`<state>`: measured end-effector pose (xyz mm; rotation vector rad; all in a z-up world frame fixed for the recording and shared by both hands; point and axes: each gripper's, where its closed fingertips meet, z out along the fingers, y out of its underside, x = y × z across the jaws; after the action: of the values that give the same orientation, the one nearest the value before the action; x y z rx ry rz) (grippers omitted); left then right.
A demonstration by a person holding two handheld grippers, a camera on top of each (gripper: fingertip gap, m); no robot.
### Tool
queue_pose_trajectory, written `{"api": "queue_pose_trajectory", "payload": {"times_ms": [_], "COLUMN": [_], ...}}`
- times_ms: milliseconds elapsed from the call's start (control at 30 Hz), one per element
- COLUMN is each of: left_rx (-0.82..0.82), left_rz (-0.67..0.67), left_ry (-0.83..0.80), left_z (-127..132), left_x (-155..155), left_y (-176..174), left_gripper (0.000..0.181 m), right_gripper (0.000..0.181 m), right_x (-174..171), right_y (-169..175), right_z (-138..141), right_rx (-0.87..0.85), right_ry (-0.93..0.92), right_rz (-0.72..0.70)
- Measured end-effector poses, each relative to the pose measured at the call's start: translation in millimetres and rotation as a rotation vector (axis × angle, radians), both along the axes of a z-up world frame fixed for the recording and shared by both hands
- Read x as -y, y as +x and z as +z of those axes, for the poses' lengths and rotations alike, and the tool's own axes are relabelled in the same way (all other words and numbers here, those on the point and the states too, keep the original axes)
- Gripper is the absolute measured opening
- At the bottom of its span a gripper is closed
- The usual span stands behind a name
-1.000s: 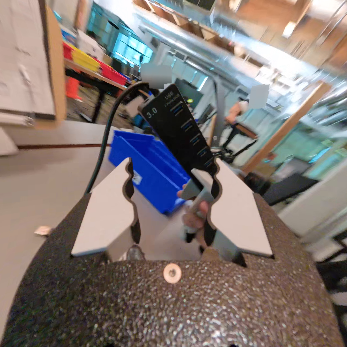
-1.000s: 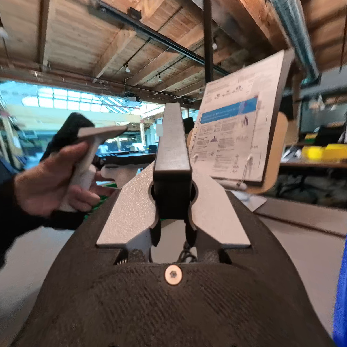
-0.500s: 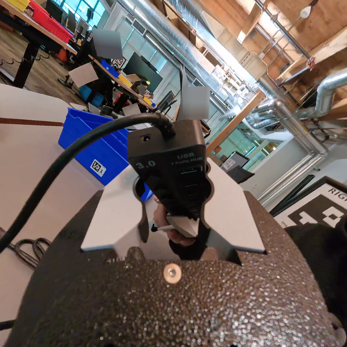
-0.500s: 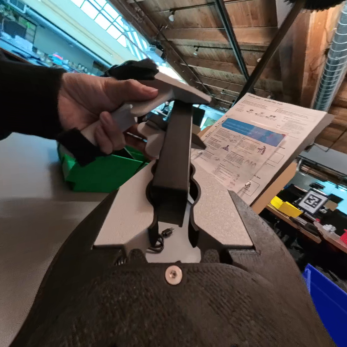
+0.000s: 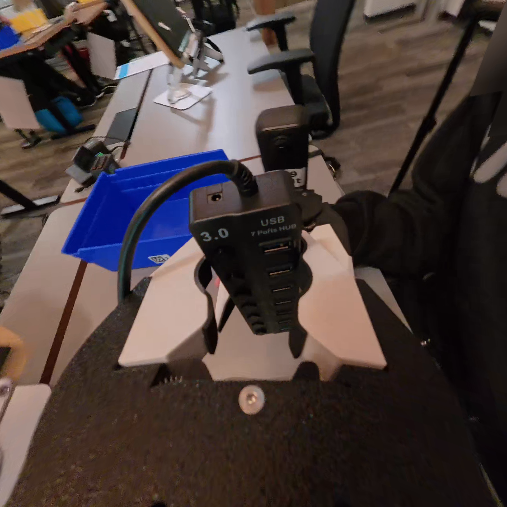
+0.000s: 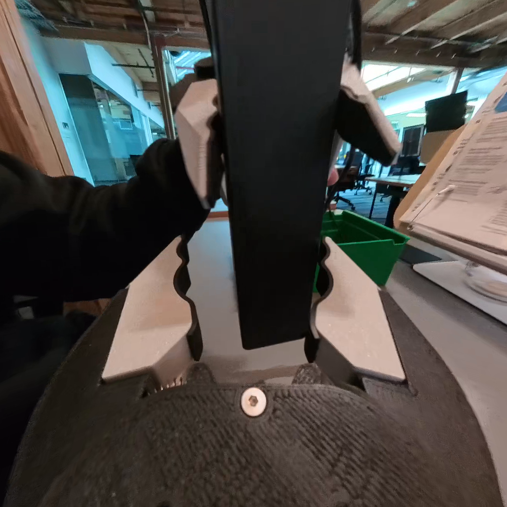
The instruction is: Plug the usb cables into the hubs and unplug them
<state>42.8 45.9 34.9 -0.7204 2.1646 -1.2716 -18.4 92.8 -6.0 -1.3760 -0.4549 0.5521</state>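
A black USB hub [image 5: 247, 247] with a row of ports and a thick black cable [image 5: 142, 219] at its far end stands between my left gripper's [image 5: 253, 255] fingers, which are shut on its sides. The right wrist view shows the hub's plain back [image 6: 274, 192], with the left gripper's pale fingers [image 6: 197, 137] pressing on both its sides higher up. My right gripper [image 6: 253, 241] is open around the hub's lower end, with a clear gap at its left pad. No cable is plugged into the ports I can see.
A blue bin [image 5: 109, 225] sits on the grey table [image 5: 41, 274] behind the hub, with a black boxy device [image 5: 282, 142] to its right. A green bin [image 6: 365, 252] and a tilted document stand [image 6: 466, 178] are at the right. A black sleeve [image 6: 82, 233] is at the left.
The right gripper, shut on the hub a second ago, has opened wide off it. The left gripper closed on the hub and still holds it. Both views have swung downward.
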Motion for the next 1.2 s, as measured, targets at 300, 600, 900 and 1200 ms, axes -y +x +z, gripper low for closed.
{"api": "queue_pose_trajectory", "payload": {"times_ms": [300, 600, 900, 1200], "left_rx": [-0.107, -0.049, -0.08, -0.096], "left_rz": [0.035, 0.157, 0.183, 0.107], "left_ry": [-0.022, -0.06, 0.059, 0.109], "left_z": [-33, -15, -27, -39], "left_x": [-5, -21, -14, 8], "left_y": [-2, -9, -3, 0], "left_gripper": [0.064, 0.072, 0.058, 0.059], "right_gripper": [0.062, 0.061, 0.065, 0.079], "right_x": [-24, -24, -27, -24], "right_y": [21, 19, 12, -3], "right_z": [-38, -42, -43, -33], "right_rx": [0.148, 0.209, 0.099, 0.049], "right_ry": [-0.07, -0.047, -0.113, -0.092], "right_rz": [-0.155, -0.162, -0.126, -0.054]}}
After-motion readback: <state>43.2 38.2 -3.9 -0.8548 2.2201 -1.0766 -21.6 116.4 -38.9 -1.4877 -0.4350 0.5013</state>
